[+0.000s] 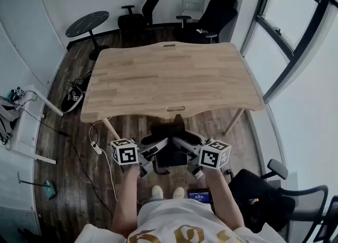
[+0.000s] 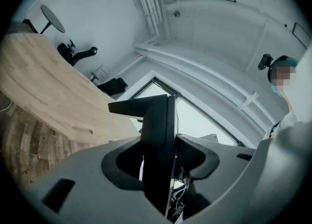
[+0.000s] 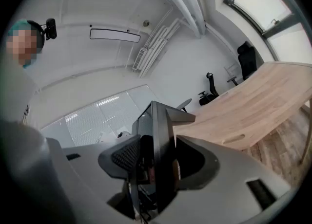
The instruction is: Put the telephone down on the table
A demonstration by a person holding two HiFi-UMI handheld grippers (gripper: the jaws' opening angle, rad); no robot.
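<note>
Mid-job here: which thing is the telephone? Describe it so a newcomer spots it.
Start at the big wooden table; just off its near edge the left tongs and right tongs meet. The telephone is the flat black slab clamped between them, the only thing they hold, unlike the small lit screen lower down.

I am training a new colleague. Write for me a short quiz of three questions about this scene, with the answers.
1. True or false: the telephone already lies on the table.
2. What holds the telephone? A) one claw only B) both claws C) a bare hand
3. Fill in: in the head view, the round side table stands beyond the table's far ___ corner.
Key: 1. False; it is held short of the near edge. 2. B; the left claw and the right claw each clamp it. 3. left.
</note>
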